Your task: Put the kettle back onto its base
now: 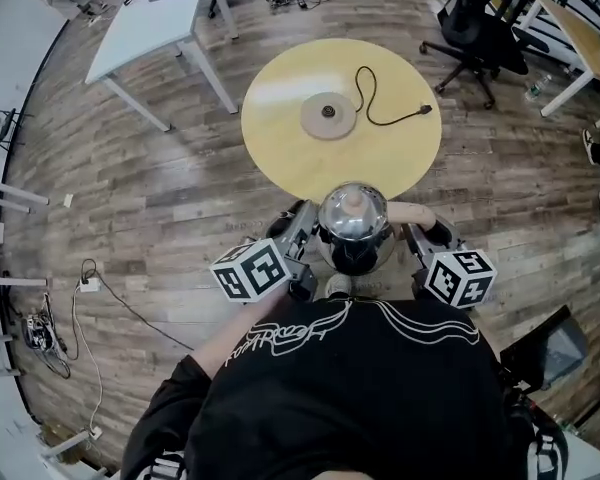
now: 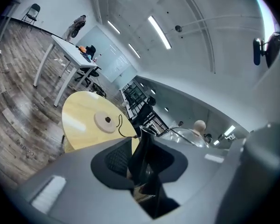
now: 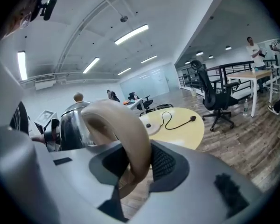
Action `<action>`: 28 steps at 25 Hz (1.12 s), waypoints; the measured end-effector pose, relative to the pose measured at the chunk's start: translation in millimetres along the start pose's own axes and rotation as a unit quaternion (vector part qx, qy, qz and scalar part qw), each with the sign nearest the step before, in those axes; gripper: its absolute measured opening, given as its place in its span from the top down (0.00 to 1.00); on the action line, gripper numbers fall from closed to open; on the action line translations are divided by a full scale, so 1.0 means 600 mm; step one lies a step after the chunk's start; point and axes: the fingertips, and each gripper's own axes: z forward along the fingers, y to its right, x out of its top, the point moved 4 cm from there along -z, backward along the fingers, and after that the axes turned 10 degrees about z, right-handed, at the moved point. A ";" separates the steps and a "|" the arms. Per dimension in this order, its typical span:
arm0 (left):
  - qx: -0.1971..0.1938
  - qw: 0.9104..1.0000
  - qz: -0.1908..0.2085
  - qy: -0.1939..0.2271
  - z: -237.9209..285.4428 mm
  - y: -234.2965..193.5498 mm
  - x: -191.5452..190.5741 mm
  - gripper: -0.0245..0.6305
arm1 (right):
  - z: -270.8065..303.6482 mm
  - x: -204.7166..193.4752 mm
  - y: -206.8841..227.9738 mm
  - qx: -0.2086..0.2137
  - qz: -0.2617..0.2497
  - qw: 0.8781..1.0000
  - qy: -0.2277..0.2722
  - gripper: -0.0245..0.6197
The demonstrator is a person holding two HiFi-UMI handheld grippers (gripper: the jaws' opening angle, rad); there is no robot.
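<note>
A shiny steel kettle with a beige knob hangs in front of my body, just off the near edge of the round yellow table. Its round base lies at the table's middle with a black cord running right. My left gripper is shut on the kettle's black spout. My right gripper is shut on the beige handle. The base and the table also show beyond the left jaws, and the base beyond the right ones.
A white table stands at the far left, a black office chair at the far right beside a wooden desk. A power strip and cable lie on the wooden floor at the left.
</note>
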 end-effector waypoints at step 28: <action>0.031 0.998 0.047 0.030 0.181 -0.119 0.160 0.84 | 0.262 0.143 0.059 0.091 -0.069 0.992 -0.062 0.78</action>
